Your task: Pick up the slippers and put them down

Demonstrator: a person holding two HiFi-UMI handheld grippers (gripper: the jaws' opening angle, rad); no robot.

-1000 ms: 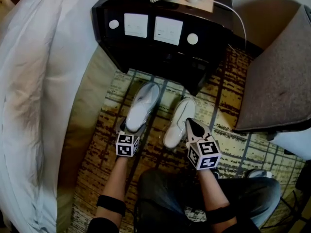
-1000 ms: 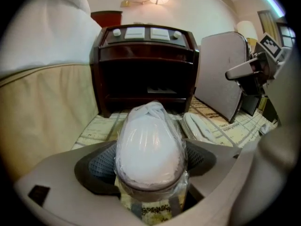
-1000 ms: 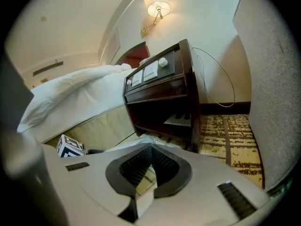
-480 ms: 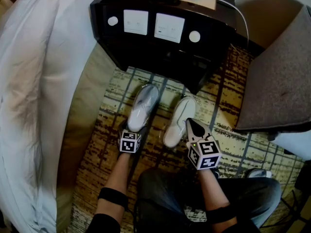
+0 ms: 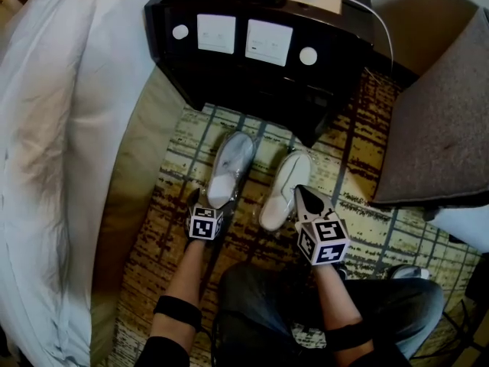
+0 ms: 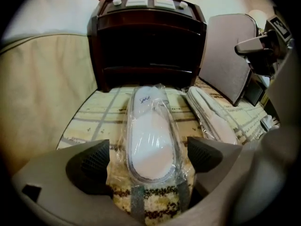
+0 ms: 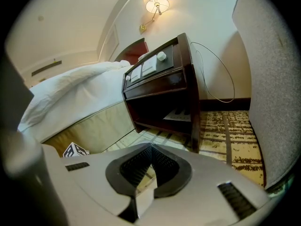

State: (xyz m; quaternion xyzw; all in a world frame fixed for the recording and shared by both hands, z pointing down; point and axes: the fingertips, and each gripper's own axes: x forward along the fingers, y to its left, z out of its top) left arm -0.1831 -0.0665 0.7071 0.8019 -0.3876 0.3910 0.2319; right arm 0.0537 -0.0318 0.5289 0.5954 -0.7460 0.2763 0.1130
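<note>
Two white slippers in clear plastic wrap lie side by side on the patterned carpet in front of the nightstand. My left gripper (image 5: 209, 204) (image 6: 149, 160) stands open at the heel of the left slipper (image 5: 229, 170) (image 6: 149, 138). Its jaws have just been opening. The heel lies between the pads, which stand apart from it on both sides. The right slipper (image 5: 284, 189) (image 6: 212, 116) lies just to the right. My right gripper (image 5: 303, 199) (image 7: 149, 166) hovers shut over that slipper's heel, with nothing in it.
A dark wooden nightstand (image 5: 252, 63) with a telephone on top stands just beyond the slippers' toes. The bed (image 5: 53, 128) with white bedding runs along the left. A grey chair cushion (image 5: 443, 128) is at the right. The person's legs are at the bottom.
The left gripper has sunk toward the carpet with the left slipper, and its jaws now stand wider round the heel. The right gripper has not moved.
</note>
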